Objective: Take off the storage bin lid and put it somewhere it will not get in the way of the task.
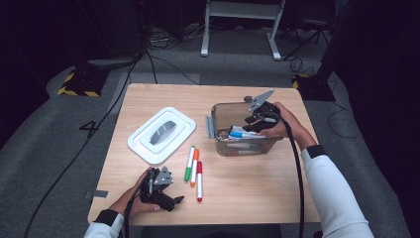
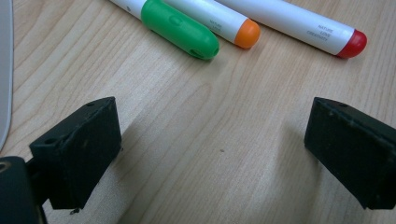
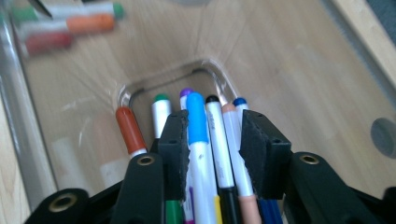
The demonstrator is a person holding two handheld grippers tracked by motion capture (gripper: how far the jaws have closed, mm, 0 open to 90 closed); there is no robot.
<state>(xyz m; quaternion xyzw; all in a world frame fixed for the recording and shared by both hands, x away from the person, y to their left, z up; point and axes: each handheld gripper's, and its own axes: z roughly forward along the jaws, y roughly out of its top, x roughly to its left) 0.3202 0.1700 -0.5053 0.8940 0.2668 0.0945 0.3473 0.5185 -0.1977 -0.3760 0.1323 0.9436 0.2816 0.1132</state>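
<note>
Right gripper (image 3: 212, 140) inside clear box (image 1: 223, 111) at table's far right, jaws part-spread, blue-capped marker (image 3: 198, 140) between them; whether pads press it, cannot tell. Marker: white barrel, light blue cap, long axis along jaws, cap pointing away from gripper toward box's far wall. Lies atop row of markers on box floor: red, green, purple, black, peach, dark blue caps. Left gripper (image 2: 212, 154) near left, jaws spread wide over bare table (image 2: 196, 140). Just beyond: green (image 2: 180, 29), orange (image 2: 219, 21), red (image 2: 303, 25) markers side by side.
</note>
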